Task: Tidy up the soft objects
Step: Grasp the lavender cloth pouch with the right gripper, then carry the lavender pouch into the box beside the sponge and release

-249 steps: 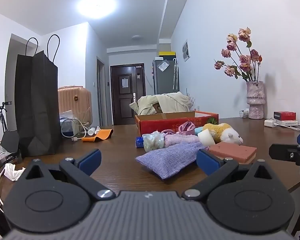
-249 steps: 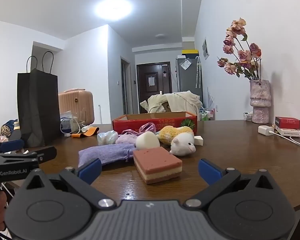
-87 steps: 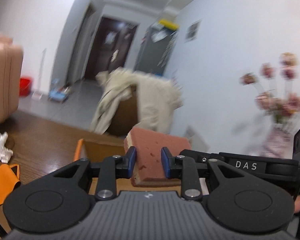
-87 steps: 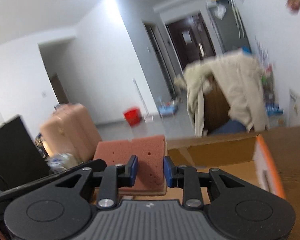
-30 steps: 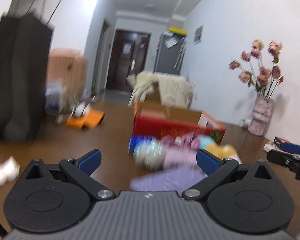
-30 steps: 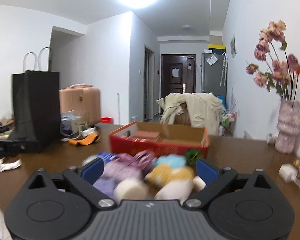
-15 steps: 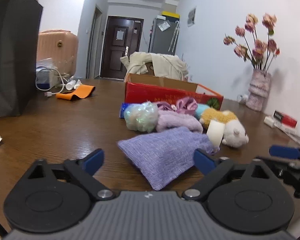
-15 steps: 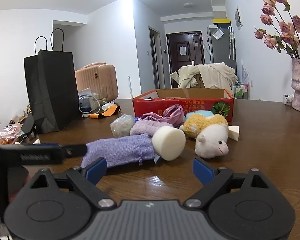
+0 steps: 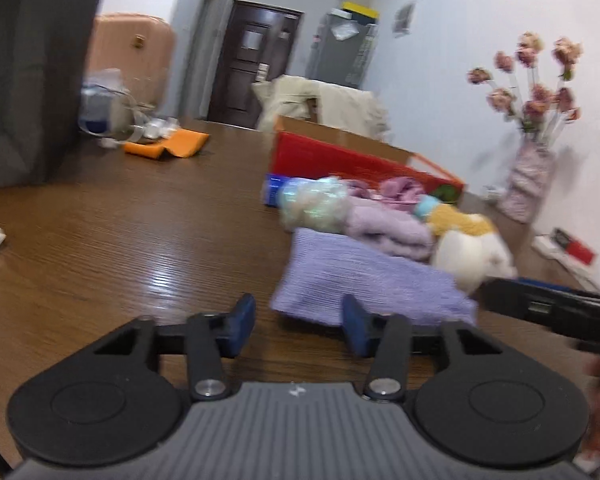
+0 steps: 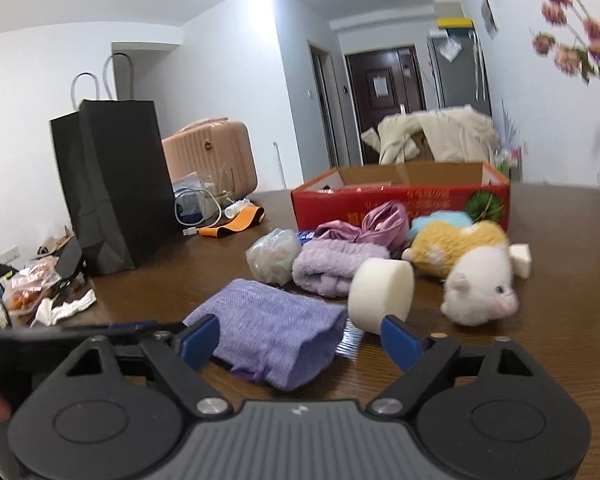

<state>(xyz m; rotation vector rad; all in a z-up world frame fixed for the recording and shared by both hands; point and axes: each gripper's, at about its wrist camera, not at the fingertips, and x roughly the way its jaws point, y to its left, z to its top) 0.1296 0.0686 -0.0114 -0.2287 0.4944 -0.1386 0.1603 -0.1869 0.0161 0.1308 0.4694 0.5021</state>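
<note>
The left gripper (image 9: 299,324) sits partly spread and empty, the flat lilac knitted pouch (image 9: 364,280) at its 12 o'clock on the dark wooden table (image 9: 120,232). The right gripper (image 10: 300,338) gapes wide, holding nothing — that pouch (image 10: 274,330) lies between its blue pads. At 1 o'clock rests a round white sponge (image 10: 381,294); at 12, farther back, the red cardboard box (image 10: 400,196).

Pouch (image 10: 272,326) nearest, sponge (image 10: 381,295) right, box (image 10: 400,196) behind.
</note>
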